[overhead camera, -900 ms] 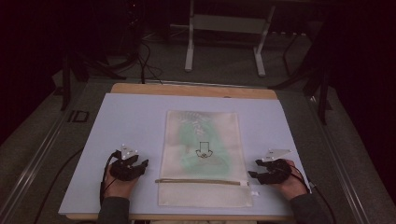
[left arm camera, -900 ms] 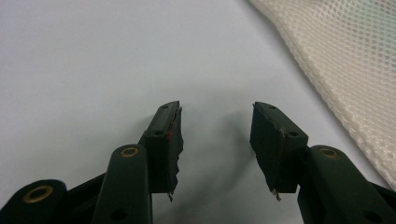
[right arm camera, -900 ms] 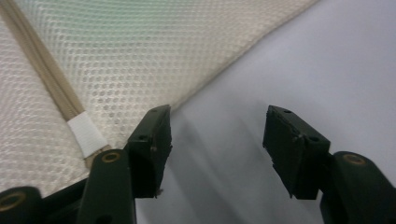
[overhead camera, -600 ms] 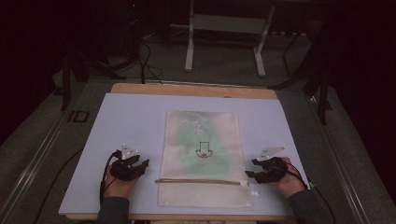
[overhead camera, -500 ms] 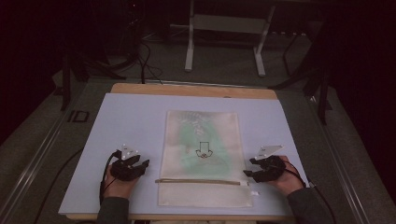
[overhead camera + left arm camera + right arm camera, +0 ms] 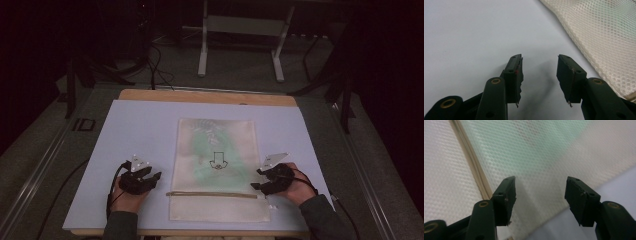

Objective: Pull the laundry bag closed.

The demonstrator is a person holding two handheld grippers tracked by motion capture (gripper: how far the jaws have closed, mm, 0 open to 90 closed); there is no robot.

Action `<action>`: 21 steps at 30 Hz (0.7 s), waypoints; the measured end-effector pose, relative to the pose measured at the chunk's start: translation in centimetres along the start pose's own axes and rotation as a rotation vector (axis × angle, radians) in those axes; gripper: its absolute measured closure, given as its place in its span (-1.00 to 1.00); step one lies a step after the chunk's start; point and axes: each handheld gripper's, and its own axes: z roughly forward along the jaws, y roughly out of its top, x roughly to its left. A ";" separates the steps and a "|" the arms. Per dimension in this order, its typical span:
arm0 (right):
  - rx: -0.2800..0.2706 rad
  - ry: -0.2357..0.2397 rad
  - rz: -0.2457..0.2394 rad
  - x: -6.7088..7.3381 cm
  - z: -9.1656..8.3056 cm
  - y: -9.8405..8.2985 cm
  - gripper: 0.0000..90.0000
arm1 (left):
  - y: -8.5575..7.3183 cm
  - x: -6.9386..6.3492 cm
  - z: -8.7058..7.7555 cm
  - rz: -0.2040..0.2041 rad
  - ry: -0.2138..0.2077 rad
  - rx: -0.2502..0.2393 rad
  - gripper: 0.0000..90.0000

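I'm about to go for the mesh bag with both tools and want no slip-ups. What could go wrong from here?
1. The mesh bag lies flat on the table; the open right tool, at its edge, may pinch only the top layer or slide off.
2. The left tool, open over bare table beside the bag, may close on nothing.
3. A one-sided pull could skew the bag.

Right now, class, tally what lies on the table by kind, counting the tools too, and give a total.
Mesh bag: 1
Tools: 2, the left tool and the right tool
Light sheet covering the table: 1
Total: 4
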 end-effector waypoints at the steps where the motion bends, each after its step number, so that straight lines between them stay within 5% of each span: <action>1: -0.001 0.008 -0.002 0.1 0.1 0.2 -0.04 | 0.0 0.0 0.0 0.003 0.000 0.000 0.22; 21: 0.000 0.074 -0.082 2.1 1.9 3.8 -0.01 | 0.1 -0.2 -0.1 0.016 -0.024 0.004 0.22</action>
